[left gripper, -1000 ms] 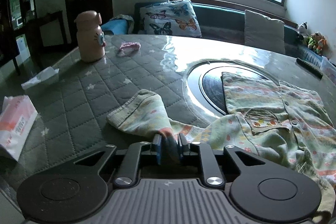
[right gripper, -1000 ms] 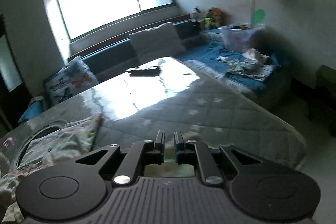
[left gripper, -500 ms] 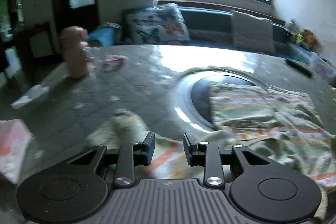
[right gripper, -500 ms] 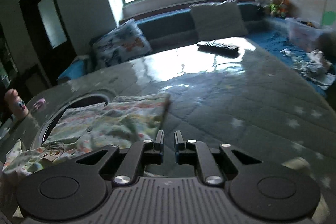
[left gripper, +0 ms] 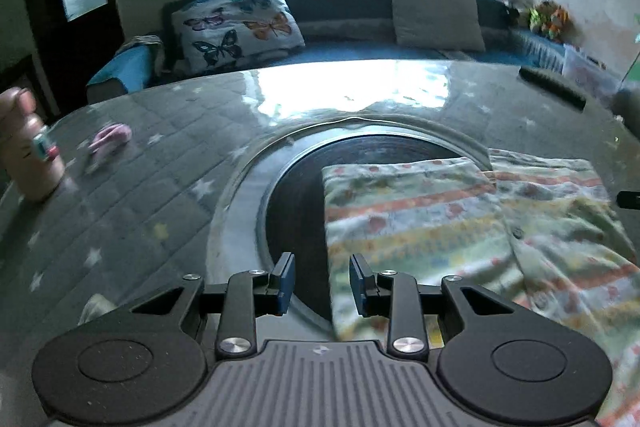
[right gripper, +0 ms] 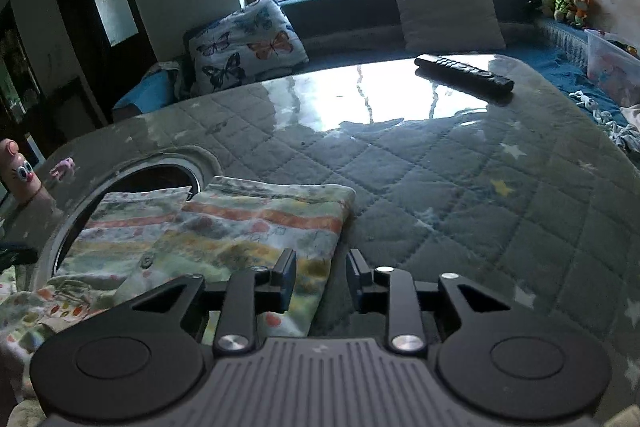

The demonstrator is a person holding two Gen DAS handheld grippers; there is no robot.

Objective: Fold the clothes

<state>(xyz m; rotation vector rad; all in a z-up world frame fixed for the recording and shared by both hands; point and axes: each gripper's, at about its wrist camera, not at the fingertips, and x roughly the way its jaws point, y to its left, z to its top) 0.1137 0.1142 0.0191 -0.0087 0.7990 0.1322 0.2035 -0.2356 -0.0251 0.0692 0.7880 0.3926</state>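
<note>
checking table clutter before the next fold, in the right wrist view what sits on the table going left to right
pink bottle with cartoon eyes → small pink item → round dark inset → patterned shirt → black remote

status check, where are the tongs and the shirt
Left tongs open, right tongs just opened, nothing gripped. Patterned shirt flat on table, sides folded in. Remote far off, nothing blocking.

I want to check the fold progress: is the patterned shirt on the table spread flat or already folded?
Partly folded: the patterned shirt has its sides turned in to straight edges, but its near end is rumpled.
</note>
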